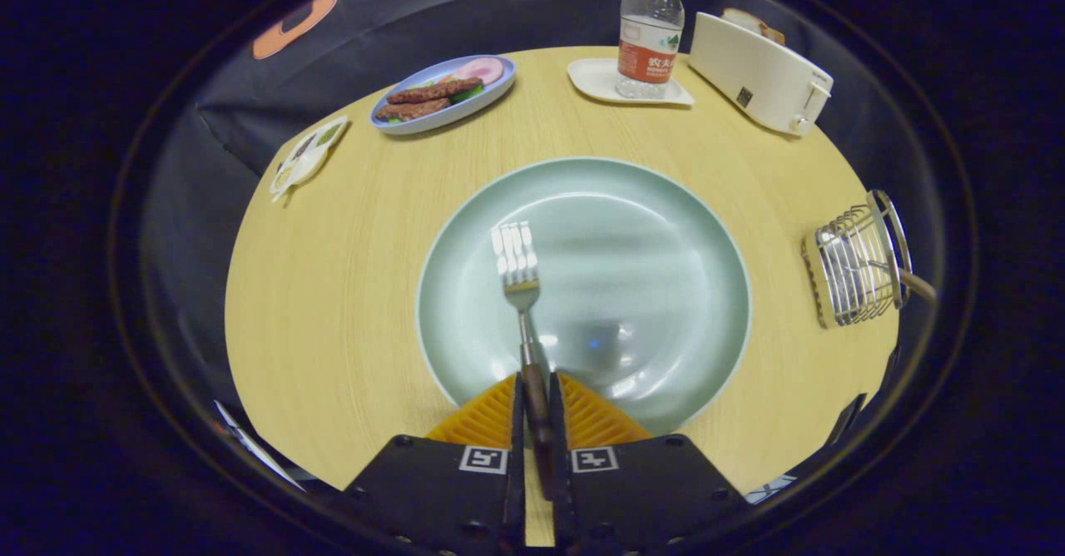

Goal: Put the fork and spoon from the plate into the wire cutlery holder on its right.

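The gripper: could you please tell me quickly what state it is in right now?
Gripper: shut on the fork, both fingers pressing its handle, tines pointing ahead over the green plate.

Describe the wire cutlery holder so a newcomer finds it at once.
Start at the big pale green plate mid-table, where the gripper fingers clamp the fork handle. Look right, near the table's edge: the wire cutlery holder, the lone see-through metal cage.
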Motion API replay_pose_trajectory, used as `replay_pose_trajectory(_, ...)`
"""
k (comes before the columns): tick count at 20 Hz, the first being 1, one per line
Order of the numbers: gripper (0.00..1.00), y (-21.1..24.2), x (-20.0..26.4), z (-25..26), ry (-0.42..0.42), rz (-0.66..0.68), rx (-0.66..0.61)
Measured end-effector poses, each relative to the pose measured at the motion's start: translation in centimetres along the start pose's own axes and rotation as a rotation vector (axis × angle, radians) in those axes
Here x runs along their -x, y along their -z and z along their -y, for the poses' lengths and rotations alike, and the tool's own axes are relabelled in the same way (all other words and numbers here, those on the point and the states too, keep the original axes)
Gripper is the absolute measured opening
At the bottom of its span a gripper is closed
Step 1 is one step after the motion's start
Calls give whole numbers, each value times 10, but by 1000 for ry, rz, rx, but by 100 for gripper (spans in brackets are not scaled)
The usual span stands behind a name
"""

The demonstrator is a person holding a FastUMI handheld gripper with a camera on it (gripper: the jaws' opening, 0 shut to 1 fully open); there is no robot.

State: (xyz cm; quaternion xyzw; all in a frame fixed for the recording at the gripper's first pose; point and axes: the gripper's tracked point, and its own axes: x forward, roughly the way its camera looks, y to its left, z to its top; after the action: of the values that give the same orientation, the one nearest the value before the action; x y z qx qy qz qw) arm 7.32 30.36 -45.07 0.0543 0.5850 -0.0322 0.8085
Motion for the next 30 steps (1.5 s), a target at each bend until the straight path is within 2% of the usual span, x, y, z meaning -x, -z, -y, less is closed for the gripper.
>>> replay_pose_trajectory(2,11,1,1,3,-3,1,1)
replay_pose_trajectory(3,2,0,6,5,-7,-9,2)
replay_pose_trajectory(8,2,-6,38,16,-69,-7,22)
replay_pose_trajectory(12,2,-14,71,43,-84,9,45)
replay_pose_trajectory(20,2,-27,132,133,-93,12,100)
replay_pose_trajectory(30,2,-26,177,255,-40,-12,113)
